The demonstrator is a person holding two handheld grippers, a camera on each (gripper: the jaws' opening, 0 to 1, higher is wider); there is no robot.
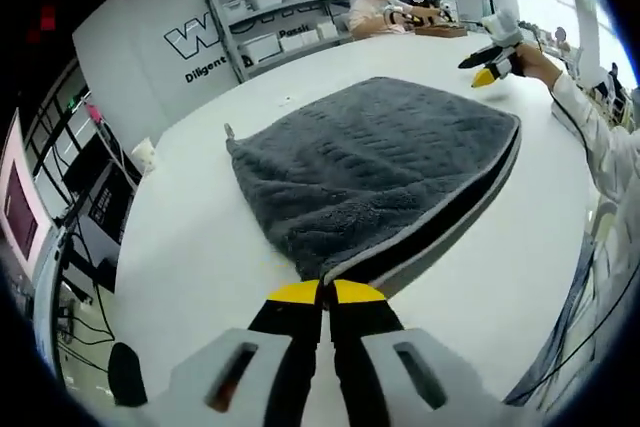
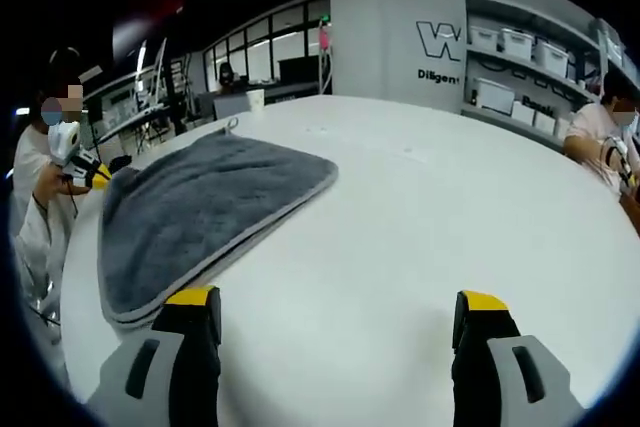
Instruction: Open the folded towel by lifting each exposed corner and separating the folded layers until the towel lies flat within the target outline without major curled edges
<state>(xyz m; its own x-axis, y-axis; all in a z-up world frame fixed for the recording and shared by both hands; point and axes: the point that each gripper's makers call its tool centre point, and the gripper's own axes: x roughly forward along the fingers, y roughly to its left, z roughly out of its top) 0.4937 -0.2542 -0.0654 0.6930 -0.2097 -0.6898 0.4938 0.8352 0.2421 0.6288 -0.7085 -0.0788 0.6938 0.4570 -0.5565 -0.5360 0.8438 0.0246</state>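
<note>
White counter (image 1: 200,237) broad and bare around. Grey towel (image 1: 370,167) folded double mid-counter, soft, limp, light; likely to drape and cling, so best taken at a corner, top layer alone. Left gripper (image 1: 327,294) pressed together, pinching the near corner. Right gripper (image 2: 335,312) spread wide, holding nothing, well right of towel.

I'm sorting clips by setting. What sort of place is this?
Probably a lab or shared workshop: a large white table holds the grey towel, metal shelves carry storage bins, and other people work at the table's far side.
</note>
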